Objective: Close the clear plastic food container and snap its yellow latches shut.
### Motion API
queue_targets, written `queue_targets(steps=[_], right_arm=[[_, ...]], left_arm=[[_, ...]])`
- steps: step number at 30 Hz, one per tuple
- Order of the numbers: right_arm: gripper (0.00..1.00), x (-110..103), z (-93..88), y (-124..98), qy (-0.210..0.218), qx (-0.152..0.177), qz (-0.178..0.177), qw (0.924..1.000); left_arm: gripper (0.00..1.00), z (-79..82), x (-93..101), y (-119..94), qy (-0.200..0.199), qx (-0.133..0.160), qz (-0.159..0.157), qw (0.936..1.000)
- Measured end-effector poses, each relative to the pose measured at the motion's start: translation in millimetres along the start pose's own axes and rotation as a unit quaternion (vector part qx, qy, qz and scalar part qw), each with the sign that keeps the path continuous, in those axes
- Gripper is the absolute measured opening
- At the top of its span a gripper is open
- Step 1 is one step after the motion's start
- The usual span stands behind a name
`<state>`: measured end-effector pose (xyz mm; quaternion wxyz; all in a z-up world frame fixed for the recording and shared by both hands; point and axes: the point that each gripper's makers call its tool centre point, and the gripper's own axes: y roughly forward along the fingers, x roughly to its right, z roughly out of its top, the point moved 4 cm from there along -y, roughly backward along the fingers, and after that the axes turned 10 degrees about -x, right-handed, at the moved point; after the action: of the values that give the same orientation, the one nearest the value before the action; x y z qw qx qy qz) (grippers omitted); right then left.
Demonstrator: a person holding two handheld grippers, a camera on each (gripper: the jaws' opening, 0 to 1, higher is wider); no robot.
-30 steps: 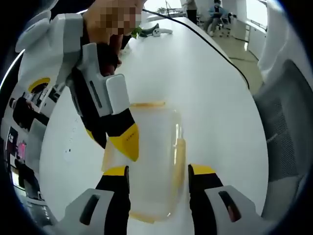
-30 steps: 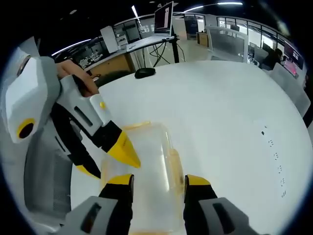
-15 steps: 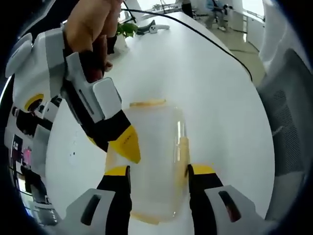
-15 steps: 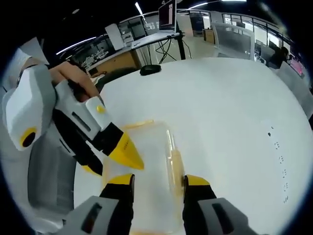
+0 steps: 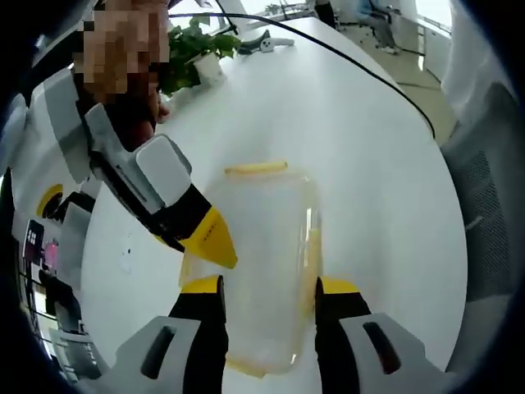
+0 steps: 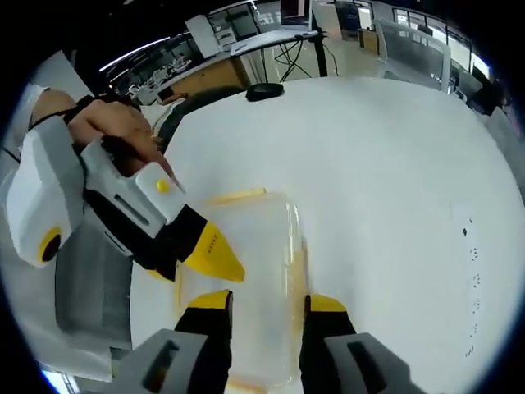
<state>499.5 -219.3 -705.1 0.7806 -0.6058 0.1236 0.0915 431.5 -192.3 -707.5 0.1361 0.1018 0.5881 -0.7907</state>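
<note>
The white table is spreading out far ahead of both claws, carrying the box and little else nearby. A potted plant is sitting well beyond the left claw, and a dark mouse is lying well beyond the right one.

The clear box is resting on the table directly in front of the left claw, whose spread jaws are straddling its near end without visibly pinching it. In the right gripper view the same box is lying just ahead of the right claw, also spread, one jaw on each side of the lid.

The lid appears to be lying flat on the box already, so the closing part is probably done. The latches are what is left. A yellow latch is showing on the far end from the left claw, and another is running along the long side beside its right jaw; both are looking blurred, so whether any is snapped down cannot be told.

Each claw's yellow tip is reaching into the other's view and pressing at the box's long edge, apparently working on a latch there.
</note>
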Motion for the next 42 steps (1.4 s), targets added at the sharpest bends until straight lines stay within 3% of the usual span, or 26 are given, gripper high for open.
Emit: queue_targets(steps=[13,25,30,42], right_arm=[[0.31,1,-5.3,-2,0.013,0.025,0.001,0.9996],[0.33,-1,-5.5,-5,0.025,0.043,-0.012,0.9987],[0.33,-2,-8.1,-7,0.035,0.046,-0.018,0.9982],[0.40,-7,-13.8,-16,0.007,0.050,-0.048,0.9976]], left_arm=[[0.39,0.9,0.4,-2,0.004,0.006,0.003,1.0000],[0.42,3.7,0.6,-4,0.017,-0.007,0.001,0.9998],[0.43,6.9,-0.7,-5,-0.002,0.002,-0.005,1.0000],[0.50,11.6,-3.5,-16,0.001,0.013,-0.016,0.9998]])
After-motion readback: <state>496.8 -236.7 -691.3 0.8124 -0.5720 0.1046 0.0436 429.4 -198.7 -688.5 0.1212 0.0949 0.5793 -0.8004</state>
